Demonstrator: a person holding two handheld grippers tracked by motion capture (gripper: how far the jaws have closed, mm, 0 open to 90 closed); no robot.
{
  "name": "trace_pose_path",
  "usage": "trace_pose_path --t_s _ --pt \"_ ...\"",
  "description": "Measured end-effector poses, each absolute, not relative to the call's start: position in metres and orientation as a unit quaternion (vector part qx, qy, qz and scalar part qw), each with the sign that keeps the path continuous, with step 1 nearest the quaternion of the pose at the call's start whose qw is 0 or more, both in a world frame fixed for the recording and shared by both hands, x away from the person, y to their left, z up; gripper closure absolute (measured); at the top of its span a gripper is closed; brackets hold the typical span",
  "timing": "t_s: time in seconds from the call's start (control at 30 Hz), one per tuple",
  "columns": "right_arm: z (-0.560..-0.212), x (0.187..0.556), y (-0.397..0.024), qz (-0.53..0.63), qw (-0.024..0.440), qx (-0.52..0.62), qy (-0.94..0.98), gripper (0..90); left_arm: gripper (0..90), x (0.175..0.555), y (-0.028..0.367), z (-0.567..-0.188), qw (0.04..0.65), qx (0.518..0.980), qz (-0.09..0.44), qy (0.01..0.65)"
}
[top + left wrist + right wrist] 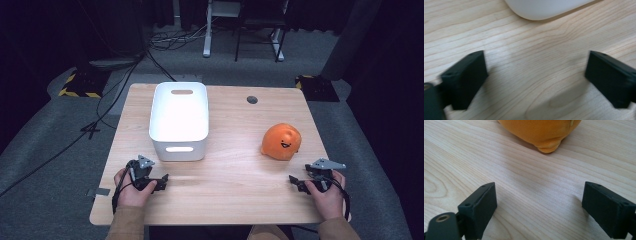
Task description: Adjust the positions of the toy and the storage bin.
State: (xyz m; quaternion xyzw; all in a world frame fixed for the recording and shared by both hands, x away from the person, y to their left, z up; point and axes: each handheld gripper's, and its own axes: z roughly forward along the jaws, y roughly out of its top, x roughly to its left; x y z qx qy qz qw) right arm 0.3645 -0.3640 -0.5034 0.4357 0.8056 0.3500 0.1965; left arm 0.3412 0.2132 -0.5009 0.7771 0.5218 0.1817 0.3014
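Plush (541, 132) lies beyond right gripper's (539, 207) spread fingers (480, 205).

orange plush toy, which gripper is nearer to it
Right. The right gripper sits just below the orange plush toy, jaws open. The left gripper is across the table, near the white bin.

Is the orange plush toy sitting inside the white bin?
No, the orange plush toy lies on the bare table, well apart from the white bin.
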Motion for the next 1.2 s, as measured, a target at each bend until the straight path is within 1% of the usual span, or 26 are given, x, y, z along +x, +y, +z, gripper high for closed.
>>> trace_pose_path --t_s 0.03,0.07,0.1,0.13,0.17,0.2,0.5,0.73,0.9,1.2 --pt "-0.503 0.365 -0.364 0.350 0.196 0.436 0.806 12.7 12.8 0.340 0.215 -0.499 0.305 0.776 0.180 0.522" --pt "-0.503 0.364 -0.364 0.350 0.196 0.436 0.805 12.7 21.1 0.340 0.217 -0.498 0.302 0.778 0.181 0.521" --pt "-0.503 0.364 -0.364 0.350 0.196 0.436 0.806 12.7 21.9 0.339 0.218 -0.496 0.302 0.777 0.179 0.522" --pt "-0.503 0.365 -0.364 0.350 0.196 0.436 0.806 12.7 17.7 0.338 0.219 -0.495 0.305 0.773 0.178 0.527" --pt "-0.503 0.364 -0.364 0.350 0.196 0.436 0.806 12.7 16.1 0.338 0.221 -0.494 0.304 0.774 0.177 0.527" --pt "-0.503 0.364 -0.364 0.350 0.196 0.436 0.806 12.7 19.2 0.336 0.223 -0.489 0.310 0.771 0.179 0.527" --pt "-0.503 0.364 -0.364 0.350 0.196 0.436 0.806 12.7 18.5 0.327 0.227 -0.468 0.335 0.758 0.173 0.532" --pt "-0.503 0.365 -0.364 0.350 0.196 0.436 0.806 12.7 17.1 0.322 0.230 -0.455 0.355 0.749 0.185 0.528" --pt "-0.503 0.364 -0.364 0.350 0.196 0.436 0.805 12.7 17.0 0.319 0.230 -0.438 0.369 0.740 0.189 0.529" --pt "-0.503 0.364 -0.363 0.351 0.195 0.439 0.803 12.8 21.5 0.318 0.228 -0.413 0.389 0.725 0.199 0.532"
